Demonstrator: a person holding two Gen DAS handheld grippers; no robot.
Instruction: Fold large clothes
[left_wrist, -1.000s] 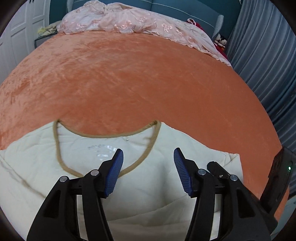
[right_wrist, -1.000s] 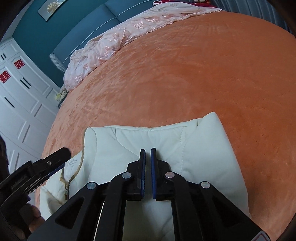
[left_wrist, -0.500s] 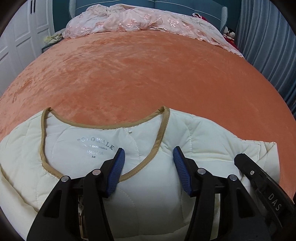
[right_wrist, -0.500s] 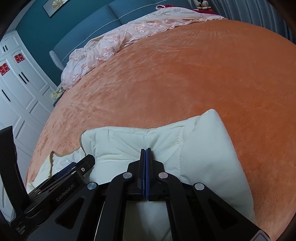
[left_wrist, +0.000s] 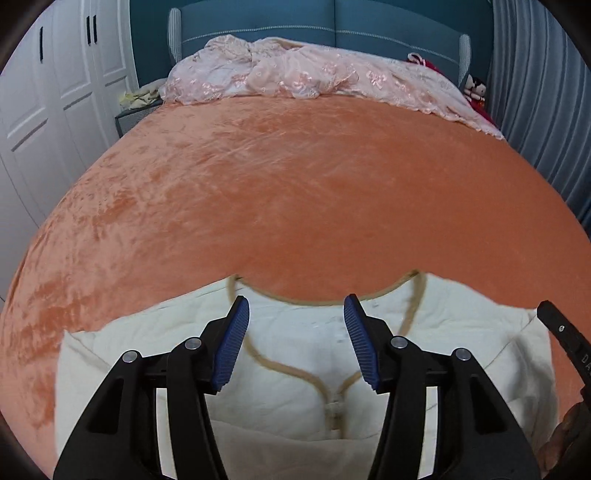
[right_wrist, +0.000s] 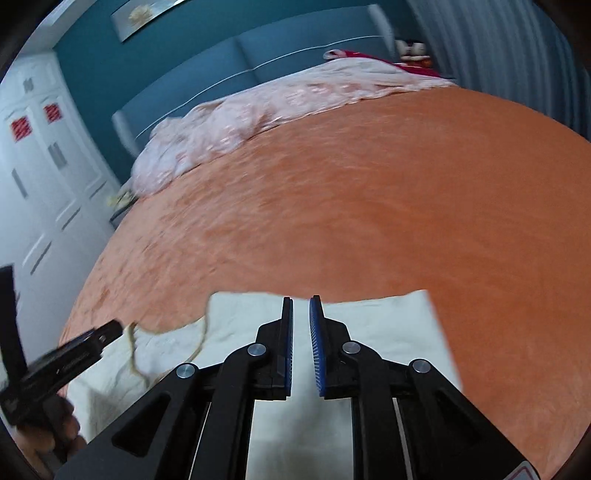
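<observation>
two sides of the cream jacket (left_wrist: 295, 402) look folded in already; more folding is likely left. it is spread on the orange bed (left_wrist: 295, 192), under both tongs. the left tongs (left_wrist: 295, 339) are held half open and closing, empty. the right tongs (right_wrist: 301, 345) are opening, nothing pinched.

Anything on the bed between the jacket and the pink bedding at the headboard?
Nothing: only bare orange blanket between jacket and pink bedding. Left wrist view shows it best.
</observation>
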